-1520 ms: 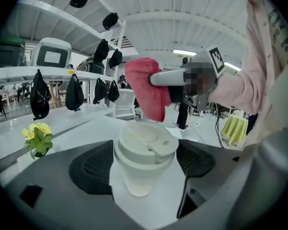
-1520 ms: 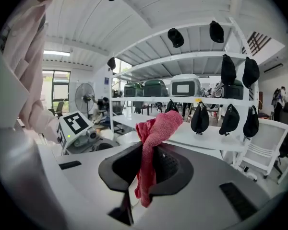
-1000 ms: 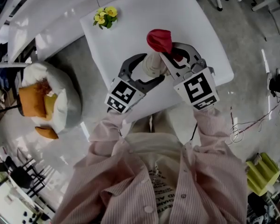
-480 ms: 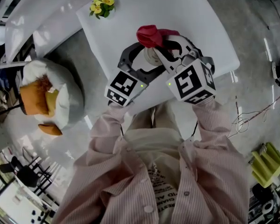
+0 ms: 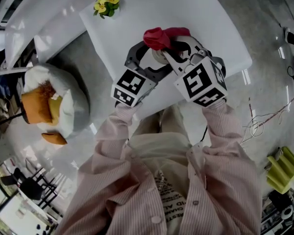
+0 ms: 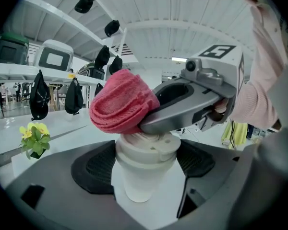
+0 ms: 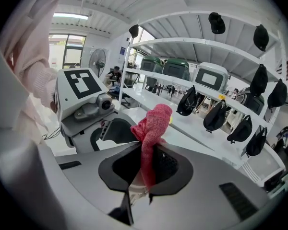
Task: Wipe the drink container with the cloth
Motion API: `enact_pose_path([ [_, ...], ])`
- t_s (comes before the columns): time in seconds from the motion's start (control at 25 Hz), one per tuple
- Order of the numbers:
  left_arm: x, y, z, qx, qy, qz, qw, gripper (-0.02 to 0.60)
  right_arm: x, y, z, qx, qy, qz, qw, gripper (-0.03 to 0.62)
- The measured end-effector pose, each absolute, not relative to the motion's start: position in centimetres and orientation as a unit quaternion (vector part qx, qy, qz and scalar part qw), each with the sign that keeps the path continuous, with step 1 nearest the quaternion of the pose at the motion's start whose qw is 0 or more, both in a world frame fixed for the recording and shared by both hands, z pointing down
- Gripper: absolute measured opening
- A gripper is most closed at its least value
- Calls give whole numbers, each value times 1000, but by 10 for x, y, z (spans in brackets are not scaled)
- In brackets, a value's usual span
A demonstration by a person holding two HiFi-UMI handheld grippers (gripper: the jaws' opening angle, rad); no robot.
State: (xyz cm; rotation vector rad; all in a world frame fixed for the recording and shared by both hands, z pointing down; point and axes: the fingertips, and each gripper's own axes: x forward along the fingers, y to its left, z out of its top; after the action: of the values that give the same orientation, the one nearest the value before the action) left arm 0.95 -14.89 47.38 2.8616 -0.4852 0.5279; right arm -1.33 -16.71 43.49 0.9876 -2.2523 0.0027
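A white drink cup with a lid (image 6: 143, 164) stands upright between the pads of my left gripper (image 6: 145, 163), which is shut on it. A folded red cloth (image 6: 122, 103) rests on the lid, pinched by my right gripper (image 7: 146, 169), which is shut on the cloth (image 7: 151, 128). In the head view both grippers meet over the white table (image 5: 206, 23). There the left gripper (image 5: 151, 58) wraps the cup (image 5: 160, 58), and the right gripper (image 5: 179, 50) comes in from the right. The cloth (image 5: 159, 35) hides most of the lid.
A small bunch of yellow flowers (image 5: 105, 5) sits at the table's far left corner. A white seat with orange cushions (image 5: 44, 106) stands on the floor at the left. Cables and a yellow-green object (image 5: 284, 168) lie at the right. Shelves with black caps show behind.
The red cloth has slid left across the cup's lid with the right gripper. The two grippers have drawn closer together, and the left still grips the cup.
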Motion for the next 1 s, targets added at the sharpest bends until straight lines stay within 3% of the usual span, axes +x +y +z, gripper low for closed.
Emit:
enact_pose_path([
  [1.0,7,-146,476,967,-162,170,95,383,-13,-138,436,386,-856,91,333,40],
])
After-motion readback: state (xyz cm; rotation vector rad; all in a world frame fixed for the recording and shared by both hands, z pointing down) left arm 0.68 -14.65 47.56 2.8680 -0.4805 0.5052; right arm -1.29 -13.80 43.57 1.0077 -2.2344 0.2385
